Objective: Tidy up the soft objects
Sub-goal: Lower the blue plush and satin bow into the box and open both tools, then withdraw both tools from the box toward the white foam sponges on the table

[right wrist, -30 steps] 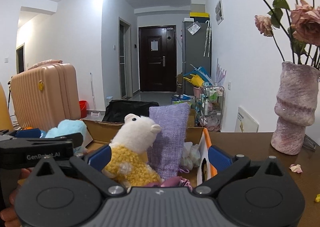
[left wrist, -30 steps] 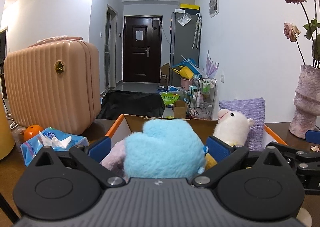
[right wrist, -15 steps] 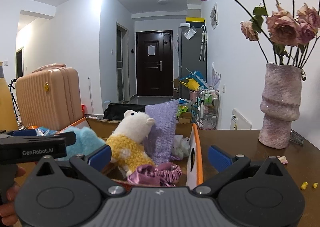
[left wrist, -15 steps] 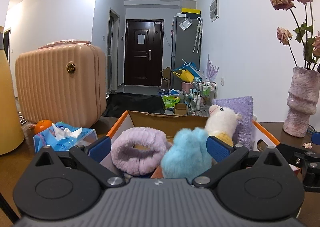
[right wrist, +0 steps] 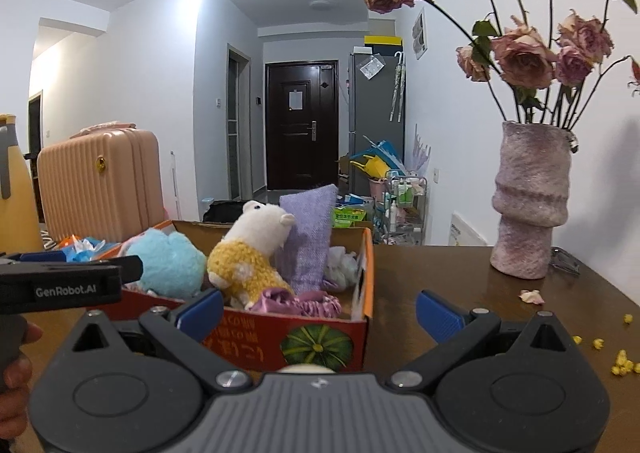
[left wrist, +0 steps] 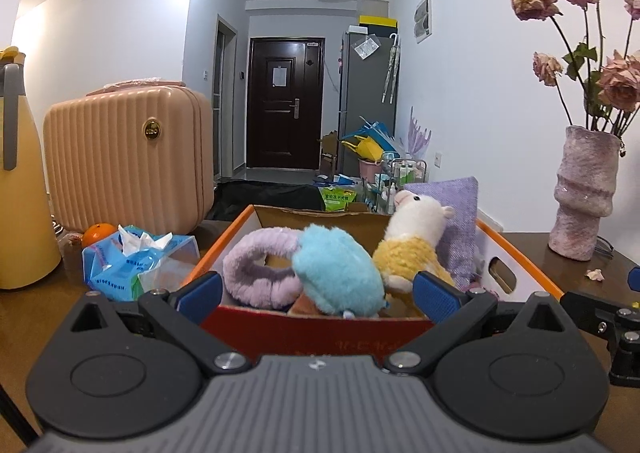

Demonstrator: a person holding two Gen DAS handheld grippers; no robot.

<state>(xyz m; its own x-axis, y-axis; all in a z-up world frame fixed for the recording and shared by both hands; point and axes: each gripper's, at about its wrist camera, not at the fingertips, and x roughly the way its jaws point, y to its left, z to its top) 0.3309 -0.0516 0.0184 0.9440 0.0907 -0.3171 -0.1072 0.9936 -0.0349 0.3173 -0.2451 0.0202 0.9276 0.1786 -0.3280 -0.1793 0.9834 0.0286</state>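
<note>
both tools are held short of the cardboard box [left wrist: 516,253], on its near side. the left gripper [left wrist: 316,295] stands with jaws spread and nothing between them; the right gripper [right wrist: 318,311] likewise, wide apart and empty. the soft objects lie inside the box: a blue plush [left wrist: 338,273] near the front, a lilac fuzzy ring [left wrist: 256,273] touching it on the left, an alpaca toy [left wrist: 412,237] leaning on an upright purple cloth [left wrist: 460,209], and a satin scrunchie [right wrist: 298,303] at the near right corner. judgement: the packing step looks finished or close to it; any next move calls for finding a loose soft item on the table [right wrist: 460,293], and none shows. around: a tissue pack [left wrist: 132,265] and an orange [left wrist: 98,233] left of the box, a pink case [left wrist: 128,157] behind them, a vase [right wrist: 528,205] of dried roses to the right with fallen petals [right wrist: 532,296] nearby. the vase is the hazard for a wide right swing.
</note>
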